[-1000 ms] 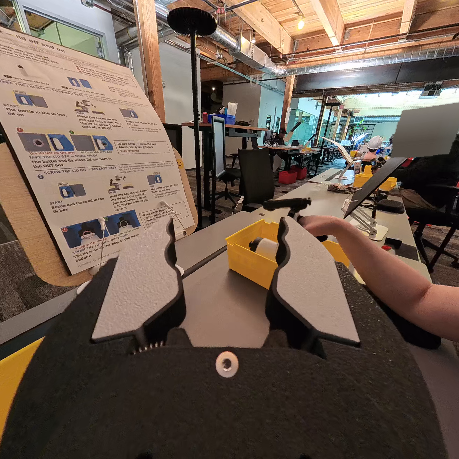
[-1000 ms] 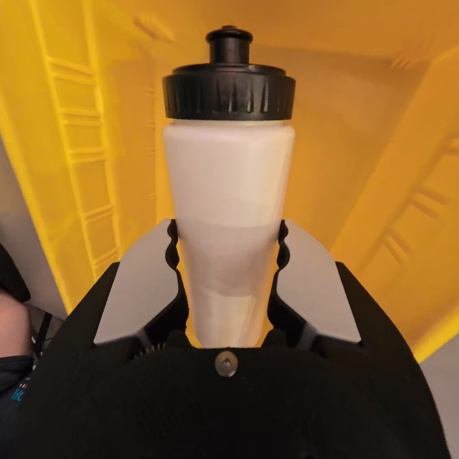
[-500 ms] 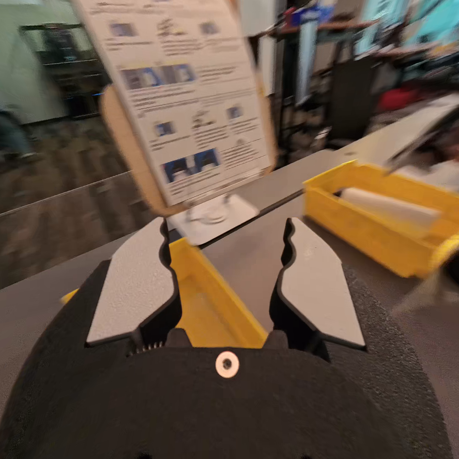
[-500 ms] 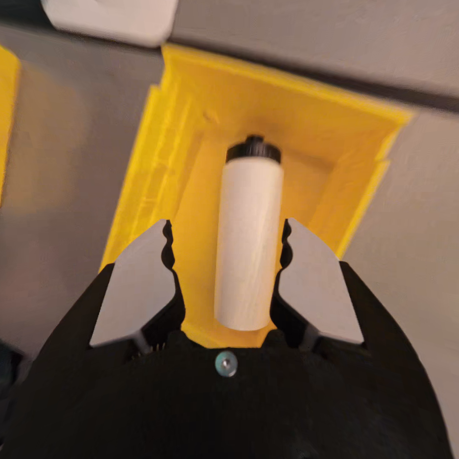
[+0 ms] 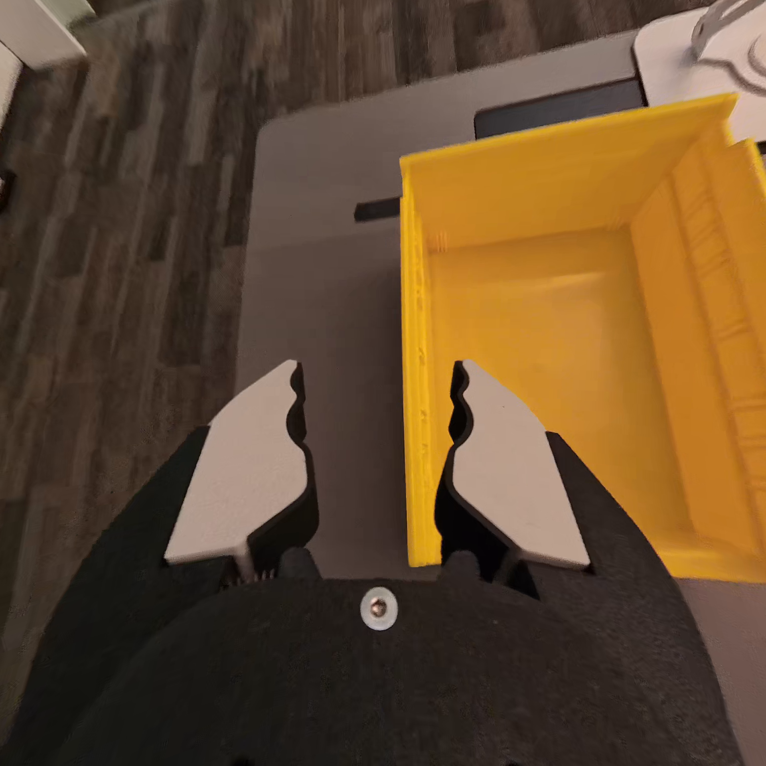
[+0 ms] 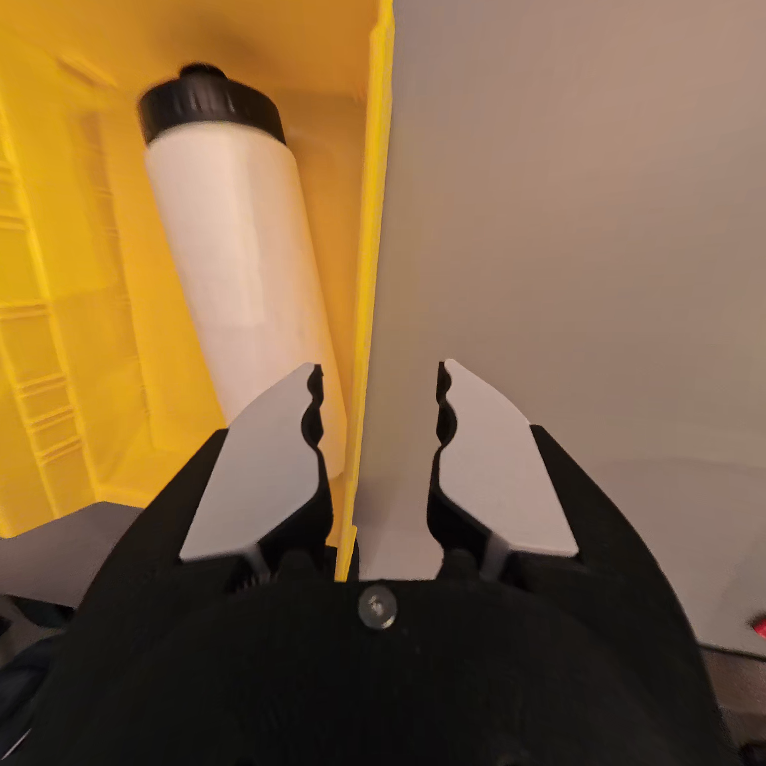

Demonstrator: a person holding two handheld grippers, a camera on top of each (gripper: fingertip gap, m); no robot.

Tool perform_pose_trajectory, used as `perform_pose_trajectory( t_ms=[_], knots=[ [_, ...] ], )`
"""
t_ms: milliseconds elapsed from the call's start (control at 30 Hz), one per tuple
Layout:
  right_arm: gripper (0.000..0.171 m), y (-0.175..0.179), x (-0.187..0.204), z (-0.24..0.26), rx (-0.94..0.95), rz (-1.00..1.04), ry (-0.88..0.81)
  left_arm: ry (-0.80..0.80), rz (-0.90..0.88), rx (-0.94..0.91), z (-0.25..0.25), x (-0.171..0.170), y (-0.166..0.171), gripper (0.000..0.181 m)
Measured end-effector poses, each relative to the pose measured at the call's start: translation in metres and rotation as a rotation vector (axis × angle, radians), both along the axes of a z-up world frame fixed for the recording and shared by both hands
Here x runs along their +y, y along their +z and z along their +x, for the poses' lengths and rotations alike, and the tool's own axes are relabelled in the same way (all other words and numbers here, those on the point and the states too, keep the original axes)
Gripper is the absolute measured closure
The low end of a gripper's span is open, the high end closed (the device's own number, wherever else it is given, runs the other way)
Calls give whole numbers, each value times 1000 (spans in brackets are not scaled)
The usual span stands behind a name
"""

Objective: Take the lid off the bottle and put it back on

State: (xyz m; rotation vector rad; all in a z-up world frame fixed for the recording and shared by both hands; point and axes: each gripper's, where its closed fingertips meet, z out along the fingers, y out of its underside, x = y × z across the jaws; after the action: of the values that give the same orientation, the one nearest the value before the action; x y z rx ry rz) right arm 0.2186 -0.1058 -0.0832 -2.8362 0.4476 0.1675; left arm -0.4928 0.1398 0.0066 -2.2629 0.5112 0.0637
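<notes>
Left claw (image 5: 377, 364) spread wide and holding nothing, poised above the grey desk (image 5: 323, 290) with the near wall of a bare yellow bin (image 5: 414, 373) showing between its fingers. Right claw (image 6: 379, 367) likewise wide apart and empty-handed, straddling the right wall of another yellow bin (image 6: 373, 248). Inside that bin, lying on its side: white bottle (image 6: 240, 269), black lid (image 6: 207, 107) screwed on, pointing away.

Bottle lying capped in a bin
The white bottle (image 6: 236, 265) lay on its side in the yellow bin (image 6: 375, 232), black lid (image 6: 207, 105) screwed on.
</notes>
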Motion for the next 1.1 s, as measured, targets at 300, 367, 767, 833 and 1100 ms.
perform_pose_trajectory(
  t_ms=[300,367,767,833,1100],
  knots=[
    [156,-26,-3,-14,92,-119,32,6,-245,-136,-3,1,-53,117],
    [163,-30,-2,-18,112,-147,28,13,-313,-143,-1,-1,-65,118],
    [165,-32,31,-79,82,-177,177,-32,-559,-103,14,-15,-114,166],
    [164,-32,38,-96,83,-172,208,-14,-573,-41,13,-16,-118,163],
    [158,-42,59,-164,104,-178,298,-169,-607,110,54,-32,-120,169]
  ],
)
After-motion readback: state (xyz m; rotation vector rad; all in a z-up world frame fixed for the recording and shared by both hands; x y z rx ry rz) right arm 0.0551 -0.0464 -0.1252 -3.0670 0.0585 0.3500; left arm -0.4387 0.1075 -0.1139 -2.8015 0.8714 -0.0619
